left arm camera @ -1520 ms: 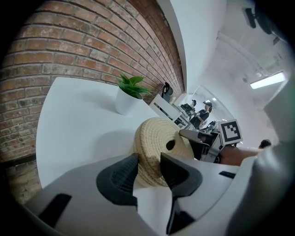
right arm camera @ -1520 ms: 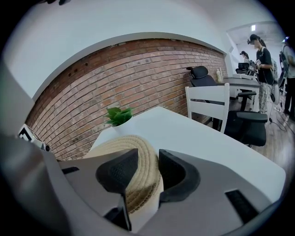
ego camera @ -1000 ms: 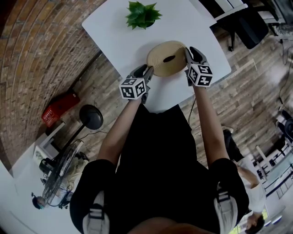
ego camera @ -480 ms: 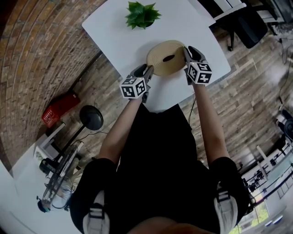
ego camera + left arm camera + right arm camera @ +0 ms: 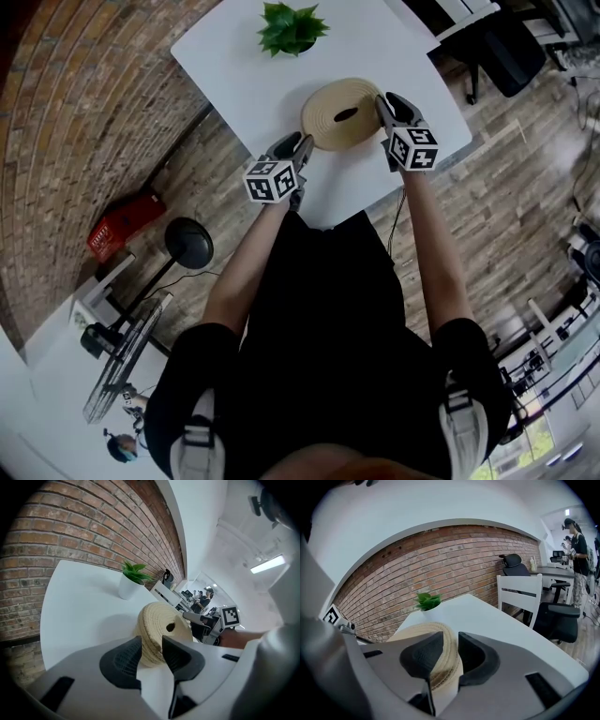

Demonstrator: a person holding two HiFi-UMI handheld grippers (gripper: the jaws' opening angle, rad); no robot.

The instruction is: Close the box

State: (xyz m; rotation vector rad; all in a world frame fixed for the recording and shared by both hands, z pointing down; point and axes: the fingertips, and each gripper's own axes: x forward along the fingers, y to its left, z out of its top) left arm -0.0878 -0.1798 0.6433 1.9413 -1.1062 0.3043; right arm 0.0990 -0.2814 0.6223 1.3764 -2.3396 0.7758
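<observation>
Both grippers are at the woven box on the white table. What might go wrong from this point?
1. The right gripper pinches only one side of the rim of the woven box. Pressing there may leave it closed crookedly.
2. The left gripper is closing with the box's near edge in its gap, and no firm grip shows yet. A partial bite could shove the box across the smooth table, possibly toward the potted plant.

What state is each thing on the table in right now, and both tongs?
Woven box: on the white table, lid on top; whether fully seated, cannot tell.
Potted plant: upright.
Left tongs: closing, box edge between them.
Right tongs: shut on the box rim.
</observation>
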